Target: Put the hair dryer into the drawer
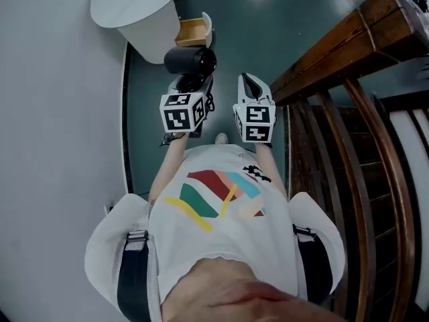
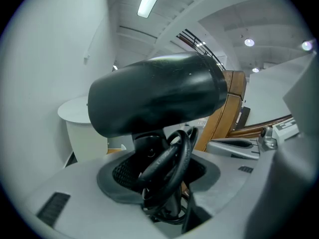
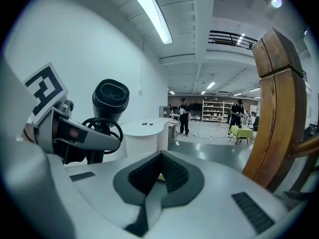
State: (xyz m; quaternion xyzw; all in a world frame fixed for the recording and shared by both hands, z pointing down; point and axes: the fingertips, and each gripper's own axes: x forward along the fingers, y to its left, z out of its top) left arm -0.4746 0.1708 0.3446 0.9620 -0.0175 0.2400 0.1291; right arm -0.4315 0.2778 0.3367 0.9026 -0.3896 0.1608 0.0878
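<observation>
A black hair dryer (image 1: 191, 60) stands upright in my left gripper (image 1: 190, 87), which is shut on its handle. Its black cord (image 2: 172, 158) is coiled around the handle between the jaws, and the barrel (image 2: 159, 96) lies crosswise above them. Just beyond it a small wooden drawer (image 1: 192, 32) stands pulled out of a round white cabinet (image 1: 137, 9). My right gripper (image 1: 253, 89) hangs beside the left one, shut and empty, its pads (image 3: 169, 173) meeting at the tip. The right gripper view shows the dryer (image 3: 110, 97) at its left.
A wooden stair railing (image 1: 335, 52) runs along the right, close to my right gripper. A white wall (image 1: 53, 146) bounds the left. Dark green floor (image 1: 268, 19) stretches ahead. Far off in the right gripper view, people (image 3: 184, 114) stand near shelves.
</observation>
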